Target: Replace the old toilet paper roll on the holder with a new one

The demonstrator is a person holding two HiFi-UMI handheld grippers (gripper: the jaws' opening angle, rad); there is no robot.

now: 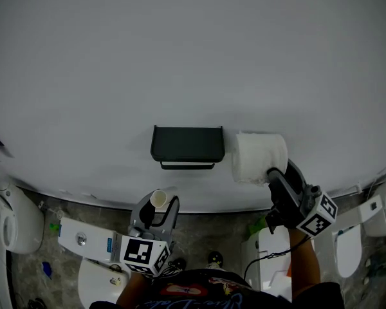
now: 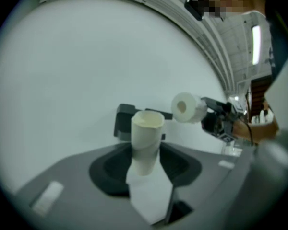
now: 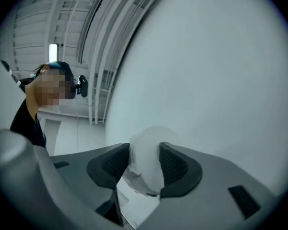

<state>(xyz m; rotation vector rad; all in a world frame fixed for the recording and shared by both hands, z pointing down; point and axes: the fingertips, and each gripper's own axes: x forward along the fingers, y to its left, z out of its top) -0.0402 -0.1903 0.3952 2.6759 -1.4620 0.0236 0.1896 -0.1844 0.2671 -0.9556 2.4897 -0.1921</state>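
Note:
A black wall holder (image 1: 187, 145) hangs on the white wall with nothing on its bar. Just right of it, level with the holder, is the full white toilet paper roll (image 1: 258, 158), with my right gripper (image 1: 278, 180) shut on it. In the right gripper view the roll (image 3: 146, 162) is squeezed between the jaws. Below the holder my left gripper (image 1: 156, 208) is shut on the empty cardboard tube (image 1: 158, 199). In the left gripper view the tube (image 2: 146, 140) stands upright between the jaws, a scrap of paper trailing below it, with the holder (image 2: 124, 121) behind and the new roll (image 2: 186, 107) to the right.
The wall meets a grey stone floor (image 1: 206, 227) below. A white toilet (image 1: 9, 221) stands at the left and another (image 1: 349, 248) at the right. A white box-like unit (image 1: 83, 239) lies at lower left. The person's arms reach up from the bottom edge.

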